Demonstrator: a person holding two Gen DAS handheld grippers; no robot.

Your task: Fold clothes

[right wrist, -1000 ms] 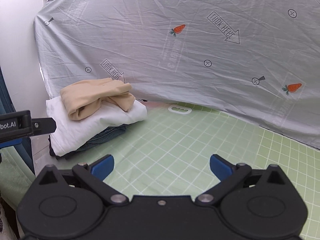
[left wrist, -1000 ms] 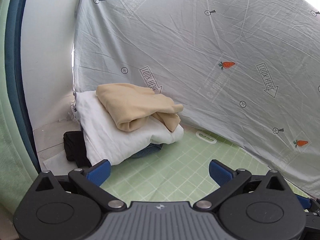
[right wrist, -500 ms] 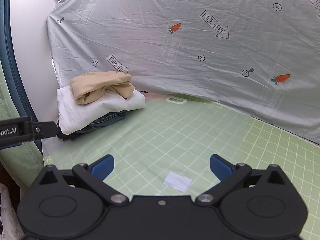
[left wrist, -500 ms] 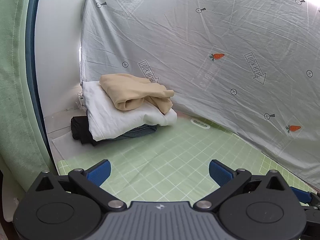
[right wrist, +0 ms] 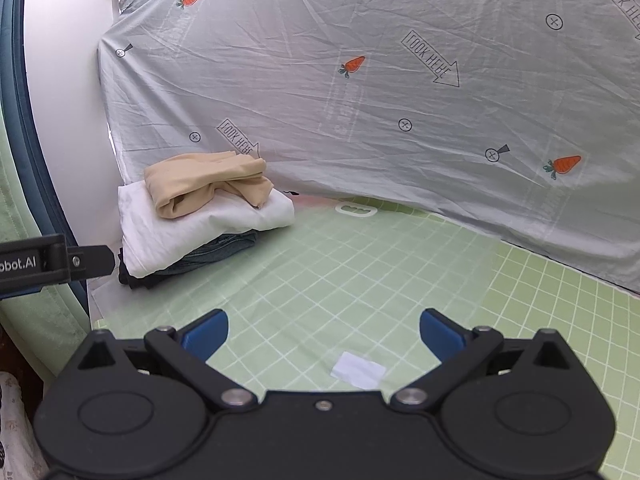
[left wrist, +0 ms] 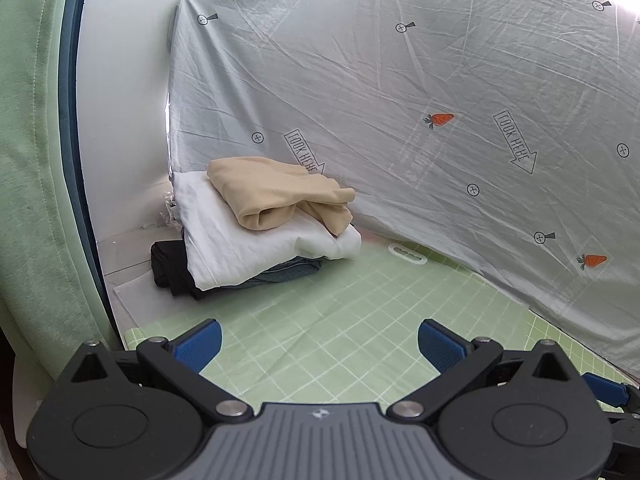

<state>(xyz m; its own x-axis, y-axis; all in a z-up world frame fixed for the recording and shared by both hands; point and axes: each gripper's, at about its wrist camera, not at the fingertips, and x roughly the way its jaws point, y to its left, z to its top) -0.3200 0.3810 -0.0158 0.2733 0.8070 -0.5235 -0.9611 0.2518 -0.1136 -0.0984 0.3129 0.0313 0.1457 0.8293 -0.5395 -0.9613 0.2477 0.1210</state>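
1. The grey sheet hanging beyond the right gripper carries arrow outlines printed "LOOK HERE"; the lettering reads mirrored. One arrow sits high and slightly right of the gripper, another far ahead to its left, just above the clothes pile.
2. In the left wrist view the same sheet shows the mirrored "LOOK HERE" arrows up and to the right of the left gripper.
3. A black bar left of the right gripper bears white lettering; only "obot.AI" shows, the start being cut off at the edge.
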